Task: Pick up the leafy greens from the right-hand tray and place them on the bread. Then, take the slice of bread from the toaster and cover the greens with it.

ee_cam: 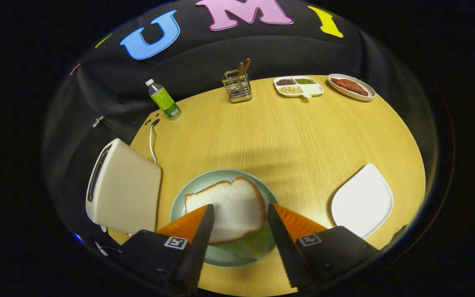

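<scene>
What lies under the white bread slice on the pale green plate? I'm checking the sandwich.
Green leaves stick out beneath the bread slice, near the open gripper. Anything under them on the plate is covered.

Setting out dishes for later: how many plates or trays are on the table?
4: a green plate under the bread between the hand-held gripper fingers, an empty white tray beside it, a divided dish and a meat plate at the far edge.

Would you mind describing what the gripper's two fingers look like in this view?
The gripper has two wedge-shaped fingers that taper towards their tips. Their outer faces are orange and ribbed; the inner faces are black, with a toothed edge visible on one. Each finger sits in a black block bearing a small square black-and-white marker. No cables or sleeve are visible.
</scene>
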Available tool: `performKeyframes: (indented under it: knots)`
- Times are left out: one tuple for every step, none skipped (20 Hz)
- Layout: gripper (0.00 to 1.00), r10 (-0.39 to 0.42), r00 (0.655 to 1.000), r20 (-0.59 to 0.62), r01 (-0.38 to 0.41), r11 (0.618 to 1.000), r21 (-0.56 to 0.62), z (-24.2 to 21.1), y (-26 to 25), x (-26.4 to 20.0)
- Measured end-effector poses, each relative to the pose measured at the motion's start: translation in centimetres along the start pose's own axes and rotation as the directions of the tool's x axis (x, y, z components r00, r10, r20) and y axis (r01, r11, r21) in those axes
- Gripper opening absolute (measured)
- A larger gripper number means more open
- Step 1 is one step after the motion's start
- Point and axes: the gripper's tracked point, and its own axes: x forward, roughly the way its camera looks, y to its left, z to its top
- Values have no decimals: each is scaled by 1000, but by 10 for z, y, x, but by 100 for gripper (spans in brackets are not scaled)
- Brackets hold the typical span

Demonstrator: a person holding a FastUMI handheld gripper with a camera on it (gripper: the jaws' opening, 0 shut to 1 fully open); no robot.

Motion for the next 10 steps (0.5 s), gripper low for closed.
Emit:
performKeyframes:
  knots:
    - [91, -6, 1000, 23, 7, 1000, -11, 4, -2, -4]
    - [100, -32, 997, 74, 34, 999, -23, 15, -8, -12]
    - [99, -48, 990, 133, 53, 998, -37, 29, -12, -20]
    - [99, -54, 981, 188, 65, 996, -54, 43, -13, -30]
    - [99, -56, 968, 243, 77, 994, -78, 59, -14, -45]
    - [99, -56, 957, 283, 87, 991, -98, 71, -14, -55]
    - [99, -56, 944, 324, 98, 989, -114, 86, -15, -68]
    - [99, -53, 929, 365, 106, 986, -125, 99, -17, -82]
    - [99, -52, 913, 405, 115, 984, -133, 114, -17, -98]
    - [99, -50, 893, 448, 126, 982, -142, 129, -16, -114]
